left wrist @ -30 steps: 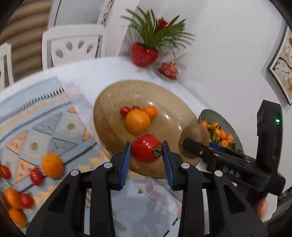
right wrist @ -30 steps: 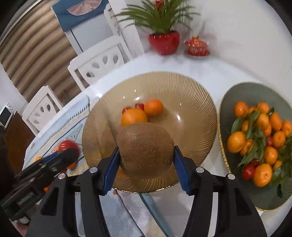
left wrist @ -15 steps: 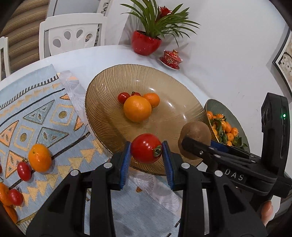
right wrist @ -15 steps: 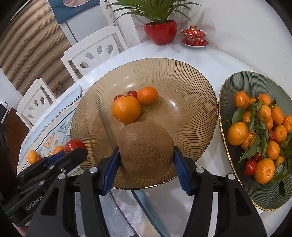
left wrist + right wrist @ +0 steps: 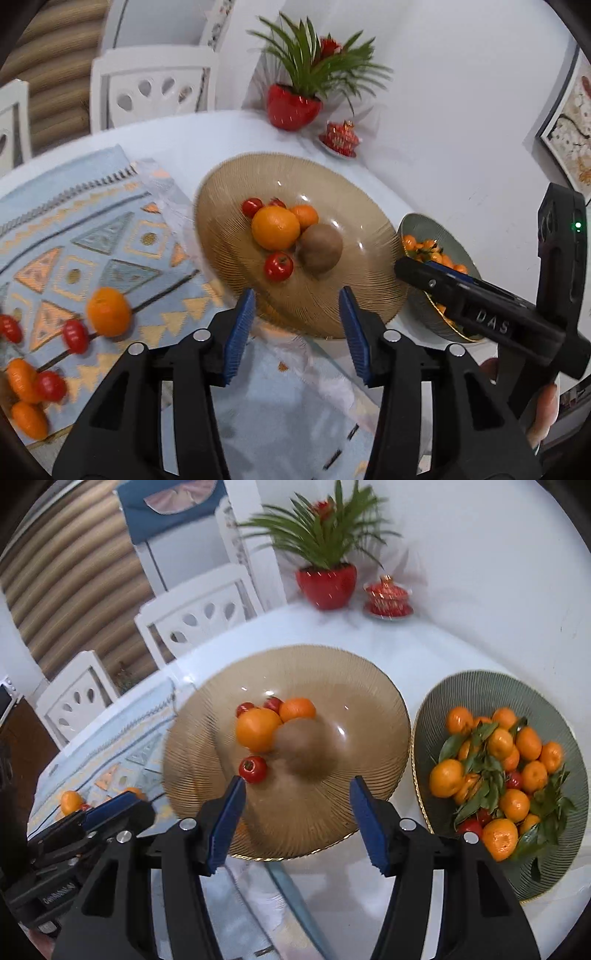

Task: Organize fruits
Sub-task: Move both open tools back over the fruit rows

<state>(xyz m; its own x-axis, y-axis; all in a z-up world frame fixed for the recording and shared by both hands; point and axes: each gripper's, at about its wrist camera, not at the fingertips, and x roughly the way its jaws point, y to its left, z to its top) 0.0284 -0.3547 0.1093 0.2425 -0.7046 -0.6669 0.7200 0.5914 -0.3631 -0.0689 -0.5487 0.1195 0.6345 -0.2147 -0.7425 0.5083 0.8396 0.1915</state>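
White round table [image 5: 207,129] against a white wall; patterned blue runner [image 5: 92,236] on the left side, amber ribbed glass bowl [image 5: 221,192] in the middle, green dish [image 5: 476,686] of mandarins to its right.

Both loads are now released. The red tomato [image 5: 278,266], clamped half a second ago in the left gripper [image 5: 295,325], is seen lying in the amber bowl; left jaws are opening, nothing between them. The brown kiwi-like fruit [image 5: 320,246], previously clamped in the right gripper [image 5: 299,812], is also in the bowl, touching the large orange [image 5: 275,227]; it is blurred in the right wrist view, so it is probably not yet settled. Right jaws are opening, with nothing between them.

Task status, as judged: two more fruits delivered, both tools free for another pick. Loose oranges [image 5: 109,312] and small tomatoes [image 5: 75,335] are left on the runner.

Legible writing: "DAS" on the right gripper's body in the left wrist view. A label on the left gripper in the right wrist view is too blurred to be read.
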